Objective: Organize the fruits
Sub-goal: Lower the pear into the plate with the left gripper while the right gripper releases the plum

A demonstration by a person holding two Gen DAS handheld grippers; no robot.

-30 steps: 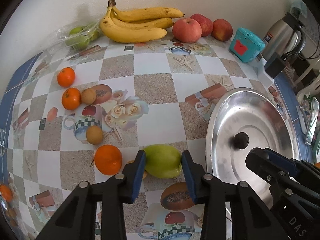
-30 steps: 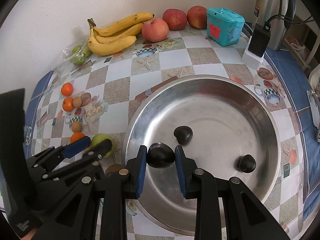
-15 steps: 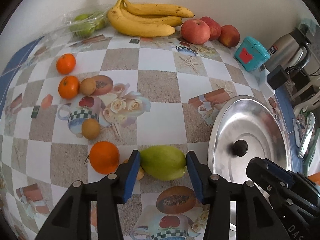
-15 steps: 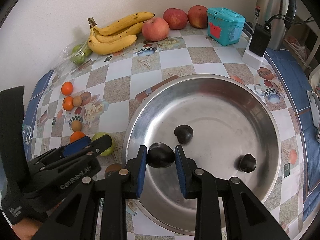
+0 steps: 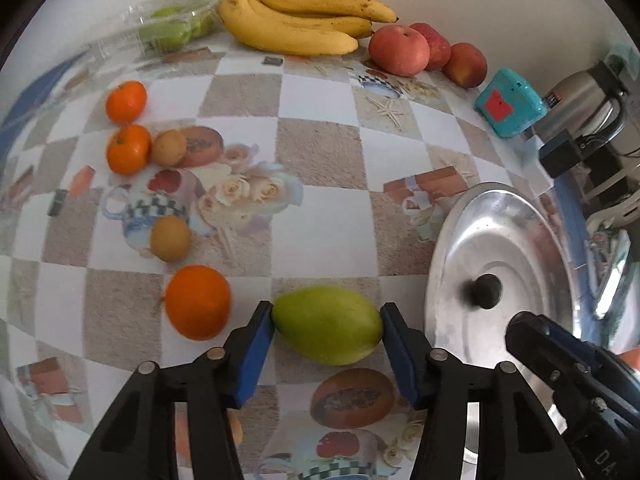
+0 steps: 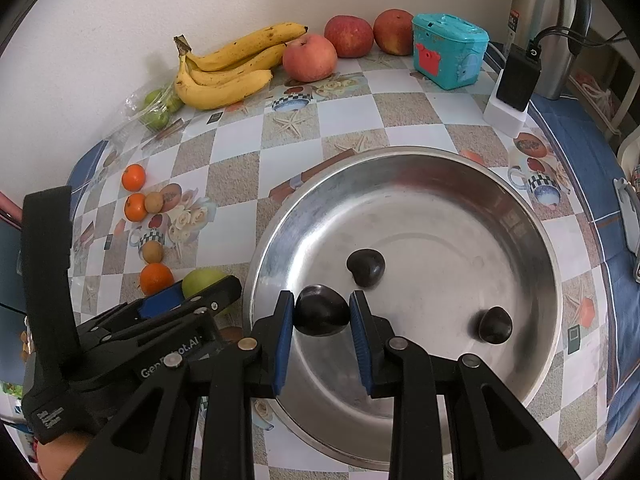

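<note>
The left gripper [image 5: 326, 330] pinches the green mango [image 5: 327, 325] at its tapered ends, so it may squirt out. The right gripper's [image 6: 322, 316] jaws clamp a dark chestnut [image 6: 322, 315] above the steel basin [image 6: 532, 216]; its glossy shell could slip.

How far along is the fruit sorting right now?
Early. Two dark fruits lie in the metal basin. In hand: the right hand-held gripper holds a third dark fruit over it; the left hand-held gripper brackets the green mango. Oranges, bananas and apples are still on the table.
</note>
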